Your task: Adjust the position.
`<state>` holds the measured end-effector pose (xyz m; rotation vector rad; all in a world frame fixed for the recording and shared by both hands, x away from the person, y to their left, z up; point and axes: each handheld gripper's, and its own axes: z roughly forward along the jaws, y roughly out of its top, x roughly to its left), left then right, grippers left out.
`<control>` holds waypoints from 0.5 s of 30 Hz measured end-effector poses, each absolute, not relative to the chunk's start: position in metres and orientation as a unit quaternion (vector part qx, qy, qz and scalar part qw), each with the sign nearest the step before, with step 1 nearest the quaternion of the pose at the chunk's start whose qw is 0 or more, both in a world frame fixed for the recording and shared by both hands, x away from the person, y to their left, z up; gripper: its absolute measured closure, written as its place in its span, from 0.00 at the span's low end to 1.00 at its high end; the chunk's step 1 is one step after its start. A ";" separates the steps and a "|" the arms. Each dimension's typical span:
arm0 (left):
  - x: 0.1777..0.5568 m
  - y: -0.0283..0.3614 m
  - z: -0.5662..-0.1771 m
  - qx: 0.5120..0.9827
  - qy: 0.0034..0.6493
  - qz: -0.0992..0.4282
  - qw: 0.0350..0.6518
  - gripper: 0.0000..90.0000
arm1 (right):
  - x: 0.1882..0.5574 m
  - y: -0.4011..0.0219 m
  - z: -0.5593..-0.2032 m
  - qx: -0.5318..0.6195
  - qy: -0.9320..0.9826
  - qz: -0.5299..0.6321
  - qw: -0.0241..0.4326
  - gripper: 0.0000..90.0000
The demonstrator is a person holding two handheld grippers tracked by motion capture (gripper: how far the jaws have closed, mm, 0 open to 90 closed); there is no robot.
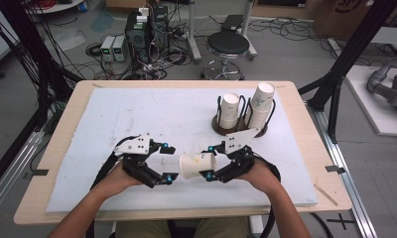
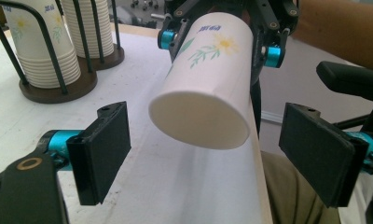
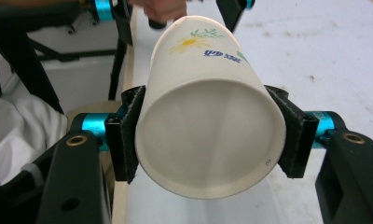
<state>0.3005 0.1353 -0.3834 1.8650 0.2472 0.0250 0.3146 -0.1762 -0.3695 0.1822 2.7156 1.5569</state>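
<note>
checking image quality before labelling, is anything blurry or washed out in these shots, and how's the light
High view: soft and low in detail, even light, no hard shadows on the white mat. Left gripper view: paper cup fairly sharp, faint shadow beneath it, cup stacks slightly soft. Right gripper view: the cup's base looms large and bright, the background behind it blurred.
</note>
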 end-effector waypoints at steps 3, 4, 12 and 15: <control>0.300 0.135 -0.386 0.797 0.106 0.011 0.595 0.18 | 0.313 -0.177 -0.371 0.058 0.859 0.509 0.001 0.41; 0.300 0.135 -0.387 0.795 0.105 0.010 0.597 0.18 | 0.313 -0.177 -0.372 0.058 0.856 0.513 -0.001 0.41; 0.299 0.130 -0.392 0.788 0.103 0.007 0.607 0.18 | 0.313 -0.176 -0.374 0.058 0.841 0.538 -0.012 0.41; 0.300 0.128 -0.392 0.785 0.102 0.006 0.611 0.18 | 0.313 -0.175 -0.373 0.056 0.837 0.544 -0.015 0.41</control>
